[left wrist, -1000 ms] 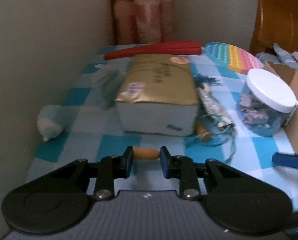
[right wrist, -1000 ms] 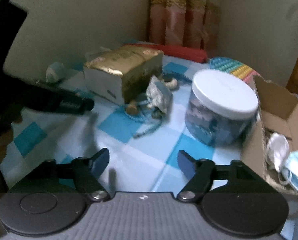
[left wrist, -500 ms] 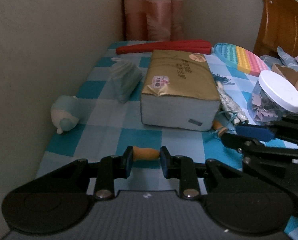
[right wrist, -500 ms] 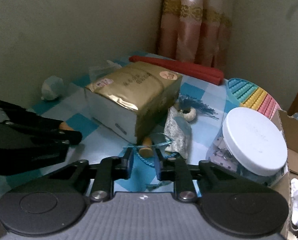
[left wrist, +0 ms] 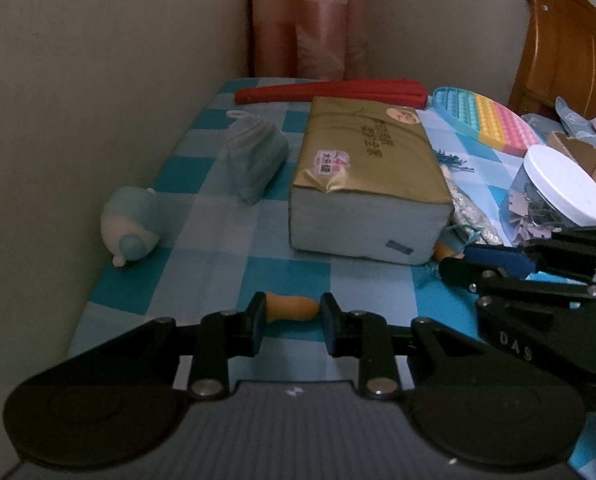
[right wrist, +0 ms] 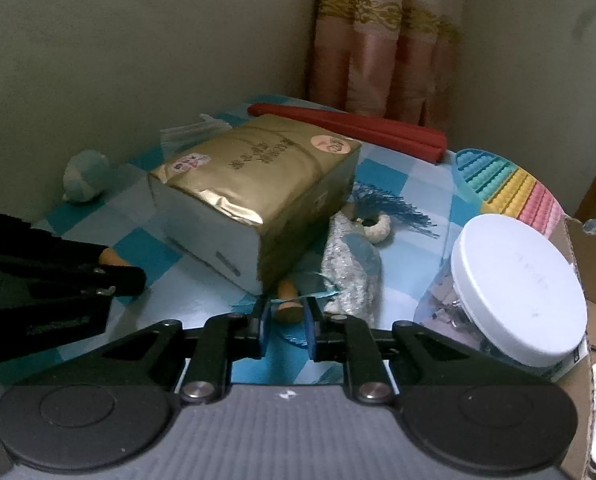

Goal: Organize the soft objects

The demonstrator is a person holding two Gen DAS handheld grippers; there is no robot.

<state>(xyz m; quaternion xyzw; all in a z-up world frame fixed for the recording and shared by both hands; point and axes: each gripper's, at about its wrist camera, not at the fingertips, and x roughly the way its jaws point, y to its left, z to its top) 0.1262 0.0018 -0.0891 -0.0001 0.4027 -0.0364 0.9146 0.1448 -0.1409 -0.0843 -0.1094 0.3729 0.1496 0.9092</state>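
My left gripper (left wrist: 292, 312) is shut on a small orange handle (left wrist: 291, 307) and holds it over the blue checked tablecloth (left wrist: 210, 232). My right gripper (right wrist: 285, 312) is shut on a second orange handle (right wrist: 286, 301) with blue cord beside the gold tissue pack (right wrist: 254, 184). The right gripper also shows in the left wrist view (left wrist: 493, 266). The gold tissue pack (left wrist: 365, 168) lies mid-table. A pale blue plush (left wrist: 132, 226) and a folded blue cloth (left wrist: 254, 156) lie by the left wall.
A red folded fan (left wrist: 333, 90) and a rainbow pop mat (left wrist: 485, 120) lie at the back. A jar with a white lid (right wrist: 513, 280) stands right, next to a cardboard box (right wrist: 593, 264). A silver pouch (right wrist: 353, 268) lies beside the tissue pack. Walls close the left and back.
My right gripper closed from wide open and moved in to the orange handle by the tissue pack. My left gripper pulled back and left, still holding its orange handle.
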